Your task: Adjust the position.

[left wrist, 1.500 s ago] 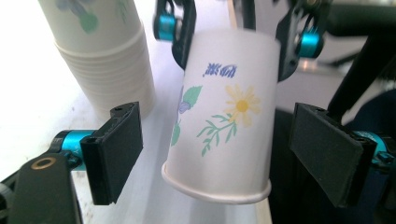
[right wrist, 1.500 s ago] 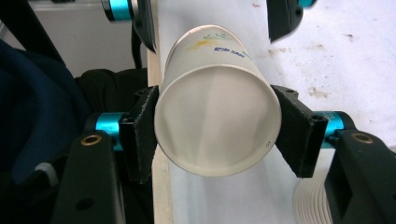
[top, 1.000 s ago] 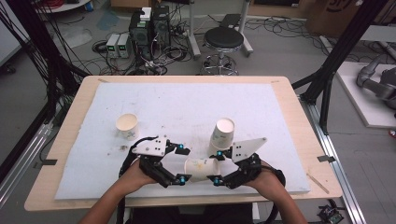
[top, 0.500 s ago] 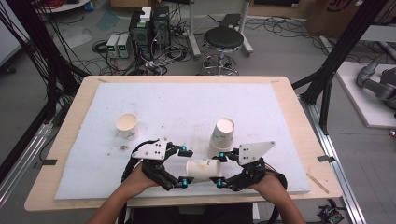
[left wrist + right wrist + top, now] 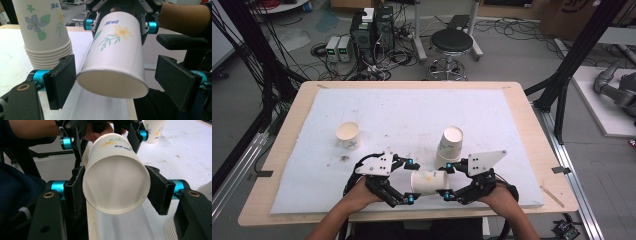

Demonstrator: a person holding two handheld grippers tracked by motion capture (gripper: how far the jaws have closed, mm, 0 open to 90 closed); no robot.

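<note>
A white paper cup (image 5: 428,182) with a flower print lies on its side in the air, above the near edge of the white mat (image 5: 412,110). My right gripper (image 5: 447,183) is shut on one end of it. In the right gripper view both black pads (image 5: 160,192) press the cup's (image 5: 112,157) sides. My left gripper (image 5: 411,181) faces it from the other end. In the left gripper view its jaws (image 5: 116,75) stand open around the cup (image 5: 117,57), with a gap showing at the right pad (image 5: 175,85).
A stack of upside-down cups (image 5: 449,145) stands just behind the grippers, close to my left pad (image 5: 60,85) in the left gripper view. A single upright cup (image 5: 348,135) stands on the mat's left. The table's near wooden edge (image 5: 312,215) runs under both hands.
My left gripper has edged slightly to the right, toward the cup. The right gripper and the cup have stayed where they were.
</note>
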